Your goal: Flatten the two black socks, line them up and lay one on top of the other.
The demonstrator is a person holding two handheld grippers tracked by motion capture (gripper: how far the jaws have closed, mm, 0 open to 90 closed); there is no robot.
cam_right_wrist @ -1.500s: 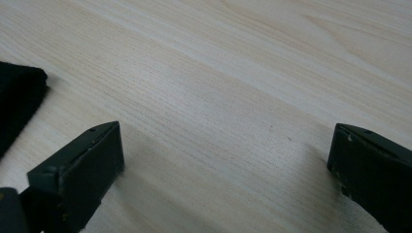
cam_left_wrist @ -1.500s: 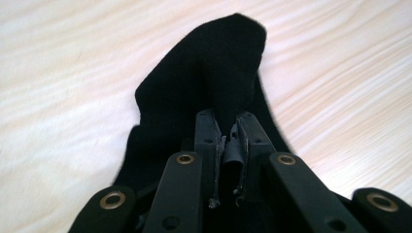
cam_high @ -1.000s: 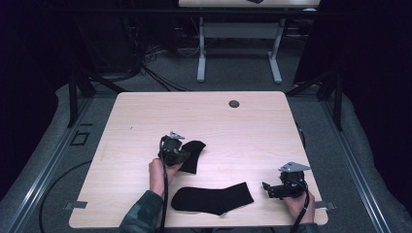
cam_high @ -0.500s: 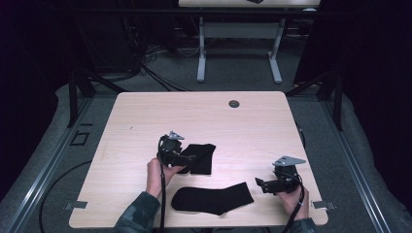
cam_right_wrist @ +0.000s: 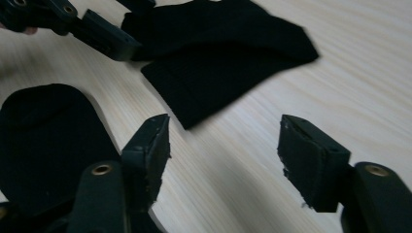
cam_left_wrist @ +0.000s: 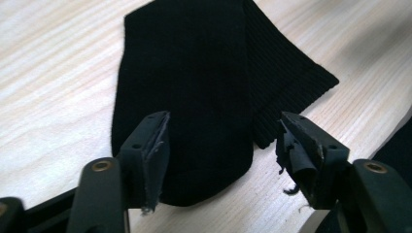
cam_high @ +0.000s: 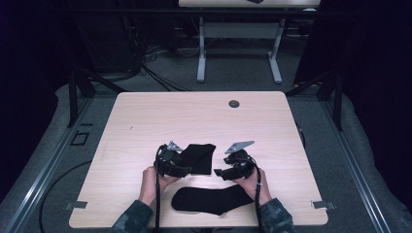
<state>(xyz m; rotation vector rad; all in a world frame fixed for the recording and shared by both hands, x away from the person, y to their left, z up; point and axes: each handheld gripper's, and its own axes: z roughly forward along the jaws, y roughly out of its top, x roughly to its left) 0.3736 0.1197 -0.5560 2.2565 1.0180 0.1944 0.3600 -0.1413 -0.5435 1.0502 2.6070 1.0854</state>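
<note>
- The folded black sock (cam_high: 200, 158) lies flat on the counter (cam_high: 145, 121), a little toward the near edge from its middle and roughly midway between the left and right edges.
- In the left gripper view the folded black sock (cam_left_wrist: 194, 97) shows one layer laid over another, with a ribbed cuff sticking out toward the upper right and a rounded end pointing at the camera.
- The left hand-held gripper (cam_high: 182, 167) sits at the sock's left end, held in the person's left hand (cam_high: 153, 177).
- Its jaws stand apart, having just been closing a little; the rounded end of the sock lies between them on the counter, and neither pad presses on the cloth.
- The right hand-held gripper (cam_high: 218, 172) is just right of the folded sock, apart from it, in the person's right hand (cam_high: 255, 182).
- Its jaws also stand apart and have just been closing; between them is bare wood.
- In the right gripper view the left hand-held gripper (cam_right_wrist: 104, 36) comes in from the upper left, beside the folded black sock (cam_right_wrist: 228, 53).
- A second black sock (cam_high: 214, 200) lies stretched out flat near the near edge, between the two forearms, apart from the folded one.
- A small round grommet (cam_high: 234, 103) sits near the far edge of the counter.
</note>
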